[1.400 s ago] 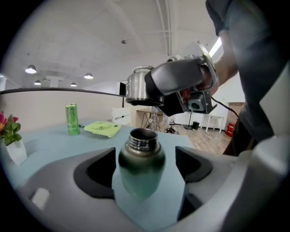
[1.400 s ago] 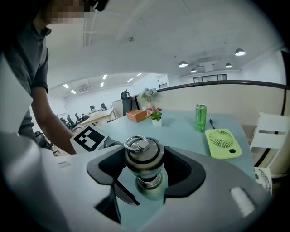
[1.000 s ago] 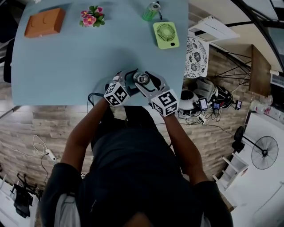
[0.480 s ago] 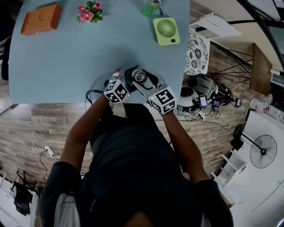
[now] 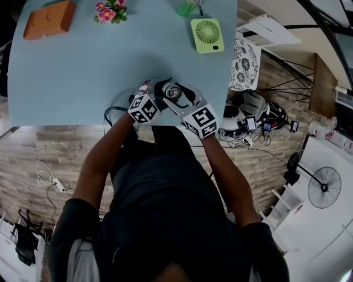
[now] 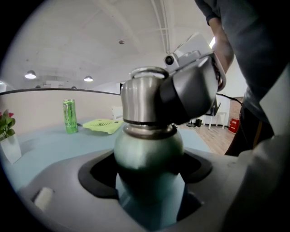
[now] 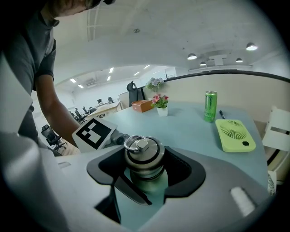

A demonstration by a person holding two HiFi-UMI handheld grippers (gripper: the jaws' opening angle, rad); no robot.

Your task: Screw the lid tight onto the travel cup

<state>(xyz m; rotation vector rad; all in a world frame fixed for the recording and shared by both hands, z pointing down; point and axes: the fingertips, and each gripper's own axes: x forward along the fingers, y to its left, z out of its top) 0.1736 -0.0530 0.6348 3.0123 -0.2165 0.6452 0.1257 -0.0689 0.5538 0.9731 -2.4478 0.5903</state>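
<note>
The travel cup (image 5: 172, 91) stands upright near the table's front edge, a pale green body (image 6: 147, 156) with a steel lid (image 7: 141, 152) that carries a small ring on top. My left gripper (image 5: 156, 100) is shut on the cup's body from the left, its jaws pressed against both sides in the left gripper view. My right gripper (image 5: 179, 103) comes in from the right and is shut on the lid (image 6: 144, 99). In the right gripper view its dark pads hug the lid's rim. The left gripper's marker cube (image 7: 94, 132) shows just behind the lid.
At the table's far side lie a green flat fan (image 5: 207, 35), a green can (image 5: 187, 6), a small flower pot (image 5: 108, 11) and an orange box (image 5: 48, 19). The table's front edge (image 5: 83, 125) runs just below the grippers. Cables and clutter lie on the floor at the right.
Both grippers stay clamped on the cup and lid in the same spot. The right gripper's cube has turned slightly. The head view has shifted a little.
</note>
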